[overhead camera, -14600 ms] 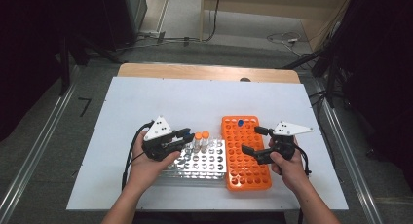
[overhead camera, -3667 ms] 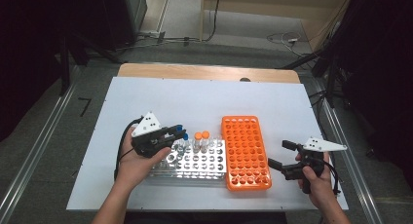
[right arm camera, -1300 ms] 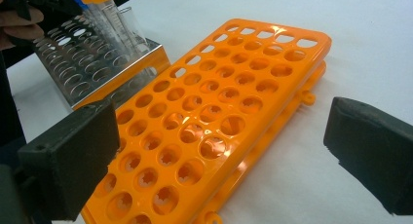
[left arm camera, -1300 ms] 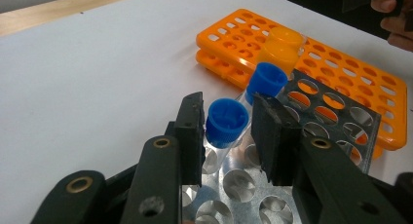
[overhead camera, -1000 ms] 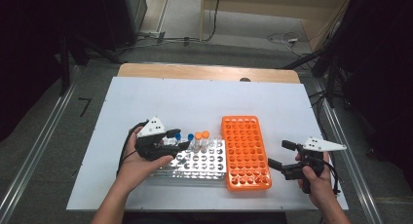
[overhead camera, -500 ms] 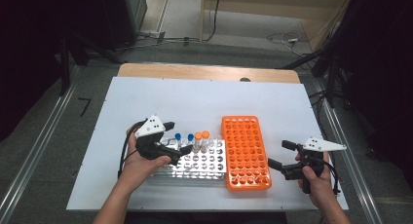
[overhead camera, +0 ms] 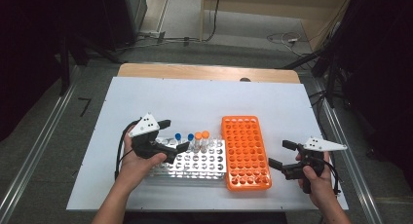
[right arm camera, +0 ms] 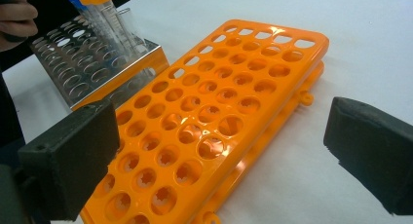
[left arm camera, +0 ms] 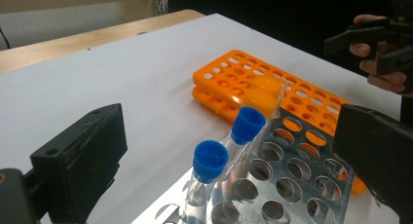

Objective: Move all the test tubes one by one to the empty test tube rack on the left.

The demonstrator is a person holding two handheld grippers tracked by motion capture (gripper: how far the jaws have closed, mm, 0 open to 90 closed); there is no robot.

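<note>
The left gripper [overhead camera: 171,135] sits at the left end of the steel rack [overhead camera: 195,161], its jaws having just opened wide and now gripping nothing. Two blue-capped tubes [left arm camera: 210,158] stand upright in the rack's far row between the jaws, free of both pads. Just right of them stand two orange-capped tubes [overhead camera: 201,136]. The orange rack [overhead camera: 245,153] lies beside the steel one. At the near right, the right gripper [overhead camera: 282,155] hovers beside the orange rack, jaws apart.
</note>
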